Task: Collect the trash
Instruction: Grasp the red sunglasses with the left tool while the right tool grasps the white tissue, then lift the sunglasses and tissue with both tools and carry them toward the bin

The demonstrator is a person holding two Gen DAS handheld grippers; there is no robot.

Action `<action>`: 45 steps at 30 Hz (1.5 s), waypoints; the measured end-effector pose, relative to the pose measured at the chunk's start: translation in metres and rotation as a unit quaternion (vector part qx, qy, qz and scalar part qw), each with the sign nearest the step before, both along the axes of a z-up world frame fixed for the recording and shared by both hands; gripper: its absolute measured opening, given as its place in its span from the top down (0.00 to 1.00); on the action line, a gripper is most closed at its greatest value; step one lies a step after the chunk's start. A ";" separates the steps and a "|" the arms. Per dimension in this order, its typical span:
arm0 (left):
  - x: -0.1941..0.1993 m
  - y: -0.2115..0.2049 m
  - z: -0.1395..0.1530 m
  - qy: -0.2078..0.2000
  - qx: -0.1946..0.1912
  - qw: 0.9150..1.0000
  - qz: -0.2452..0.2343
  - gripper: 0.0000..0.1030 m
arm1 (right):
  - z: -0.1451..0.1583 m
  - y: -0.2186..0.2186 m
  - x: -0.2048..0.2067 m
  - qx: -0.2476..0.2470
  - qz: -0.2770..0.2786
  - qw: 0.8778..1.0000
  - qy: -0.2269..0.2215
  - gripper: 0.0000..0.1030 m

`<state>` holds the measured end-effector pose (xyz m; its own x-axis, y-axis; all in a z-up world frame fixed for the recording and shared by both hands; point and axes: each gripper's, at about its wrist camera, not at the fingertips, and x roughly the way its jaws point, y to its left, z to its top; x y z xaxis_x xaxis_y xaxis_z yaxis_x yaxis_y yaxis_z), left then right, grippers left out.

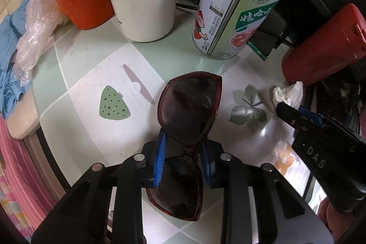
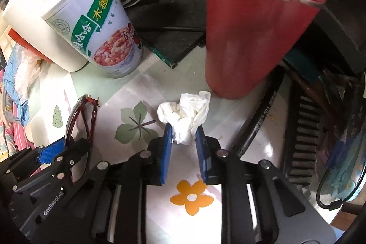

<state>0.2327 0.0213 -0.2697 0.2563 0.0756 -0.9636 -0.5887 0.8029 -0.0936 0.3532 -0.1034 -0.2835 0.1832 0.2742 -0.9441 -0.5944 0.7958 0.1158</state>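
Tissue (image 2: 185,116) clenched between right gripper (image 2: 183,134) jaws; left gripper (image 1: 183,143) jaws seemingly grasping sunglasses (image 1: 189,106).

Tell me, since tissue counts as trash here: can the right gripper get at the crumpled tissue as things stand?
Probably yes. The right gripper already has the crumpled tissue between its blue pads, which look pressed on its near end. The red container stands just behind it, nothing between.
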 end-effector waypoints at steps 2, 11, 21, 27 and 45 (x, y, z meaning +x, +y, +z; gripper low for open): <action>-0.003 0.001 0.001 0.001 0.000 1.000 0.000 0.76 | 0.002 -0.001 -0.002 0.001 -0.002 1.000 0.001 0.79; -0.005 0.015 0.005 -0.002 -0.003 1.000 0.000 0.79 | 0.019 -0.010 -0.014 0.009 -0.008 1.000 -0.002 0.79; -0.003 0.009 0.013 -0.010 -0.006 1.000 -0.005 0.84 | 0.034 -0.018 -0.028 0.016 -0.018 1.000 -0.008 0.79; -0.003 0.005 0.021 -0.014 -0.007 1.000 -0.013 0.88 | 0.044 -0.023 -0.031 0.021 -0.027 0.999 -0.011 0.79; -0.014 -0.011 0.046 -0.027 0.004 0.999 -0.028 0.88 | 0.066 -0.034 -0.047 0.032 -0.040 0.998 -0.021 0.79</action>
